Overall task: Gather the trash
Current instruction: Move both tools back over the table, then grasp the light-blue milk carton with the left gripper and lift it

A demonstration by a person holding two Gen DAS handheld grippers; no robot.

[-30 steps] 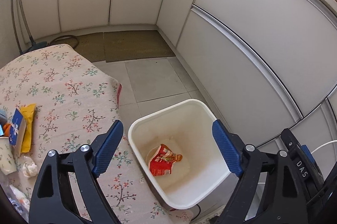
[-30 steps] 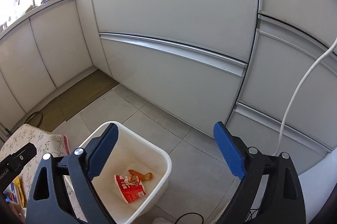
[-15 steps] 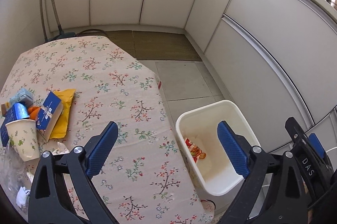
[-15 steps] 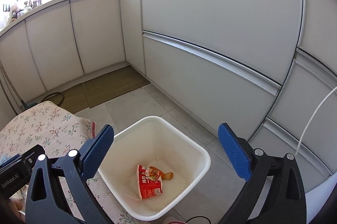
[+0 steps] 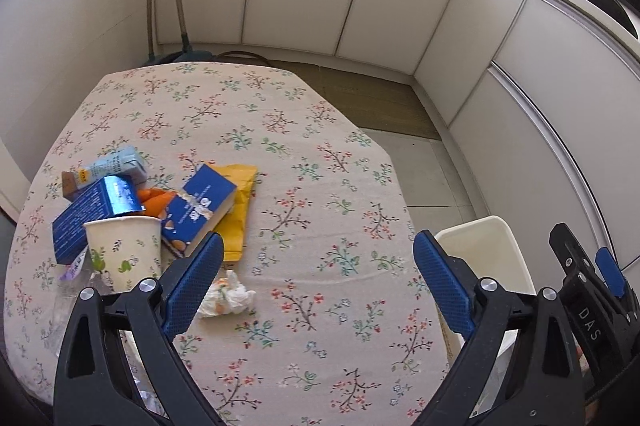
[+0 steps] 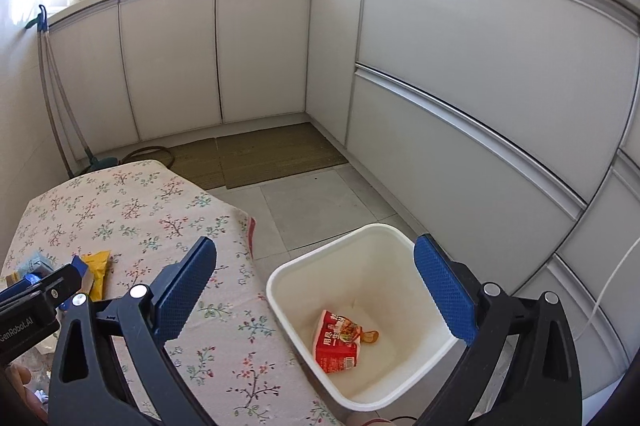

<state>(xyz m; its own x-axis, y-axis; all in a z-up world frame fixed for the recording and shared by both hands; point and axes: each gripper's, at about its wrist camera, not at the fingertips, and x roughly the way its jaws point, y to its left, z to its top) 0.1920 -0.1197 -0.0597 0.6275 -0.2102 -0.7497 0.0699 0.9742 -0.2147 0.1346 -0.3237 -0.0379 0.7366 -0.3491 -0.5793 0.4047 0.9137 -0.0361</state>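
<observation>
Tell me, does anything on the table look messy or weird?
Yes. Trash sits heaped at the flowery table's left side: a paper cup, blue cartons, a yellow packet lying crookedly over one another, plus a crumpled tissue. Nothing looks spilled.

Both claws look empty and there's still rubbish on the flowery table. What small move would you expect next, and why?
Probably the left gripper eases down to the crumpled tissue lying right by its left finger. Its jaws stand wide with nothing between them, and the white bin beside the table holds only a red packet.
</observation>
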